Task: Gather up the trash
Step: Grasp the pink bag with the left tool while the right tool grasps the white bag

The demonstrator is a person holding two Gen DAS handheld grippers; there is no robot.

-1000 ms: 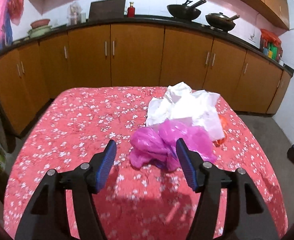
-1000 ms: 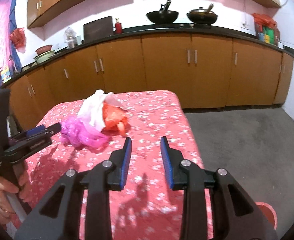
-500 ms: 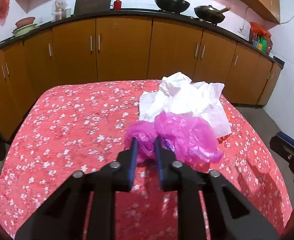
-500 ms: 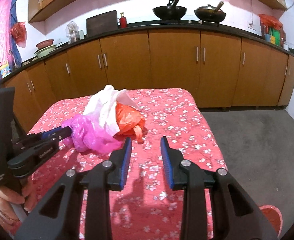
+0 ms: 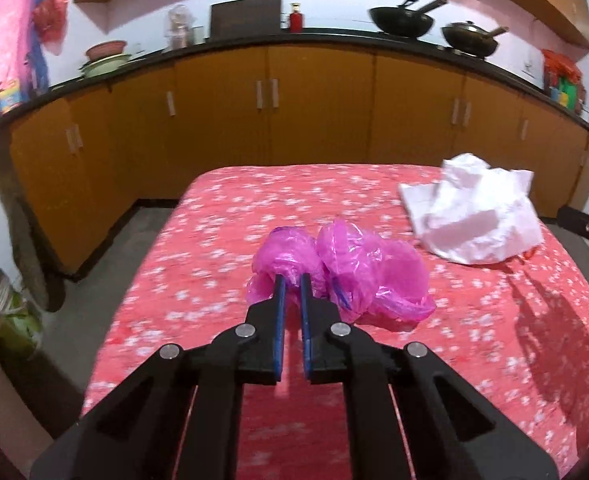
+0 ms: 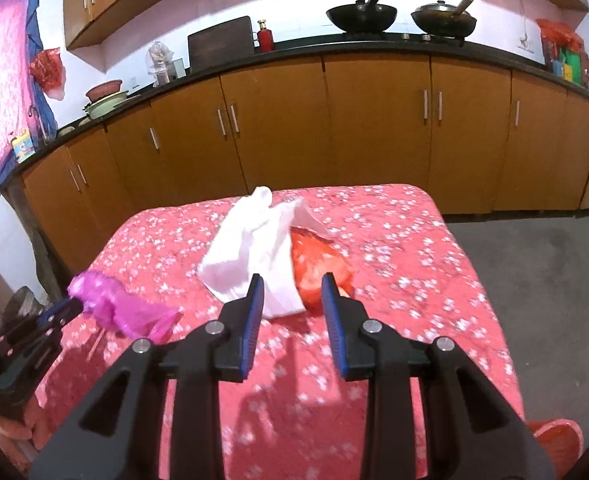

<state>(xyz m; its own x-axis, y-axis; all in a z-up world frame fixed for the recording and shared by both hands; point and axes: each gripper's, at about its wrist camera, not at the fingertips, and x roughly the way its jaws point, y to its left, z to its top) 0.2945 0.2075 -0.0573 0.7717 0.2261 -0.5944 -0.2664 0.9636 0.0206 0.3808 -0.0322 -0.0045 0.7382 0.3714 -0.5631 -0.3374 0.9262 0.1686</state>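
Note:
My left gripper (image 5: 292, 282) is shut on a crumpled pink plastic bag (image 5: 346, 272) and holds it above the red flowered table (image 5: 222, 240). The bag and left gripper also show in the right wrist view, the bag (image 6: 118, 308) hanging at the table's left edge from the left gripper (image 6: 72, 306). A white plastic bag (image 6: 254, 256) lies mid-table with an orange-red bag (image 6: 318, 268) against its right side. My right gripper (image 6: 292, 284) is open just before these two bags, its fingers either side of their near edge, not touching. The white bag (image 5: 478, 220) sits at the right in the left wrist view.
Orange cabinets (image 6: 374, 132) with a black counter run behind the table, with two pans (image 6: 362, 12) on top. A jar (image 5: 6, 316) stands on the floor at the left. Grey floor (image 6: 542, 264) lies right of the table. A red item (image 6: 554, 436) shows at bottom right.
My left gripper closed on the pink bag, lifted it and carried it left, away from the white bag. My right gripper moved forward to the white and orange bags.

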